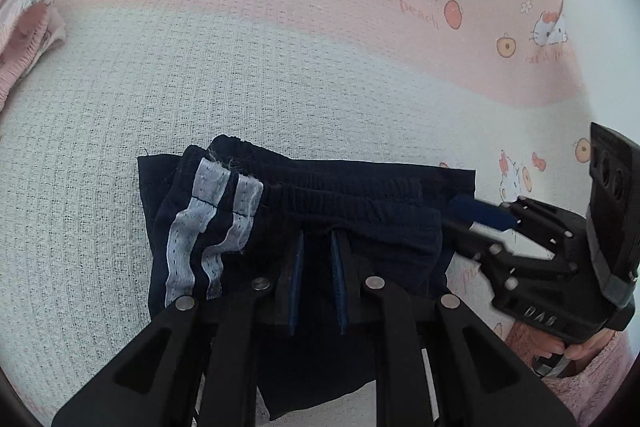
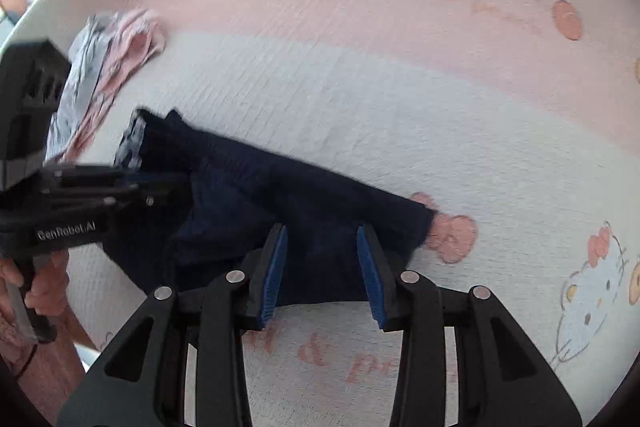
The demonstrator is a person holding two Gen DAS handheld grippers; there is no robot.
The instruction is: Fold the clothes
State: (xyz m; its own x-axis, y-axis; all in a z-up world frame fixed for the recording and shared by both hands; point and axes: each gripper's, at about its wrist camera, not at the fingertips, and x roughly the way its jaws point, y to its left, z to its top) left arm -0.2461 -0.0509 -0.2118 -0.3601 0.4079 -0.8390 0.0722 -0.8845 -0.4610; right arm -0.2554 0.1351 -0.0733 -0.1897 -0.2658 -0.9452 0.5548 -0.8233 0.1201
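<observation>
Navy shorts (image 1: 360, 203) with white side stripes lie folded on the bed, waistband toward the far side. My left gripper (image 1: 318, 259) is shut on a gather of their dark cloth just below the waistband; the right wrist view shows it (image 2: 160, 187) entering from the left. My right gripper (image 2: 323, 263) stands open over the near right part of the shorts (image 2: 280, 195), blue pads well apart and flat cloth showing between them. In the left wrist view the right gripper (image 1: 480, 223) reaches in at the shorts' right edge.
The bed cover (image 1: 280, 67) is white waffle fabric with a pink cartoon-cat band across the far side. A heap of pink and grey clothes (image 2: 108, 67) lies at the far left. A person's hand (image 1: 580, 351) in a pink sleeve holds the right gripper.
</observation>
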